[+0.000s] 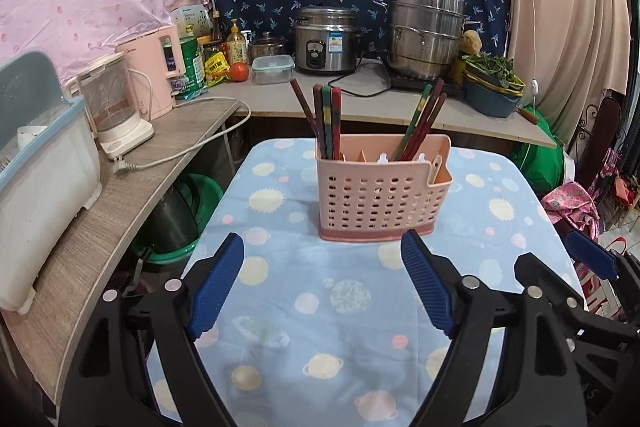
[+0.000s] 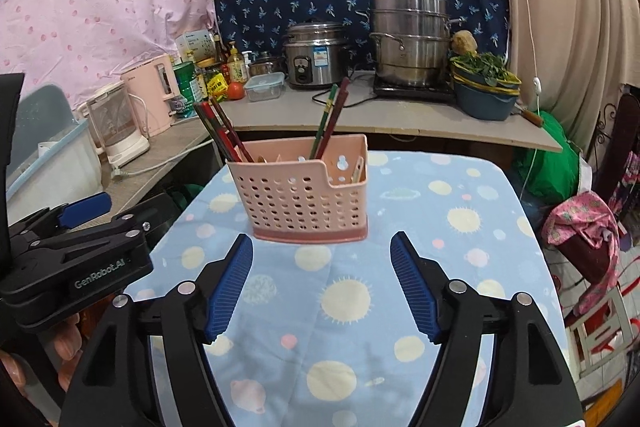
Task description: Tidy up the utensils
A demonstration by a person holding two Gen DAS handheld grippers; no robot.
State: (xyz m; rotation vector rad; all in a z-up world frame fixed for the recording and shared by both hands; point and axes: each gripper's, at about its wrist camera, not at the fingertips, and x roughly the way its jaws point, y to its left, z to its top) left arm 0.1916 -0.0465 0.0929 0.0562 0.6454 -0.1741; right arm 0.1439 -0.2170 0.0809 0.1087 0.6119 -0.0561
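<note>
- Your left gripper (image 1: pixel 322 283) and right gripper (image 2: pixel 322 283) both stand apart and empty, low over the table (image 1: pixel 340 307), short of the pink holder (image 1: pixel 380 195).
- The holder sits toward the table's far edge, chopsticks (image 1: pixel 326 121) upright at both its ends.
- Sorting looks nearly finished; no loose utensil shows, so find one before reaching.
- A cluttered counter (image 1: pixel 360 107) stands beyond.

Utensil caddy (image 1: pixel 376 203): pink plastic, matt, perforated walls, centre frame. Chopsticks (image 1: pixel 330 121): lacquered wood by the look, red and green, slight sheen. Cloth (image 1: pixel 320 307) over the worktop: soft blue fabric, printed, faintly napped. Left tool (image 1: pixel 322 287): black matt plastic, ribbed blue pads (image 1: pixel 426 291). Steamer pot (image 1: pixel 426 31), upper right: brushed metal, glossy. Rice cooker (image 1: pixel 326 41): dull metal.
</note>
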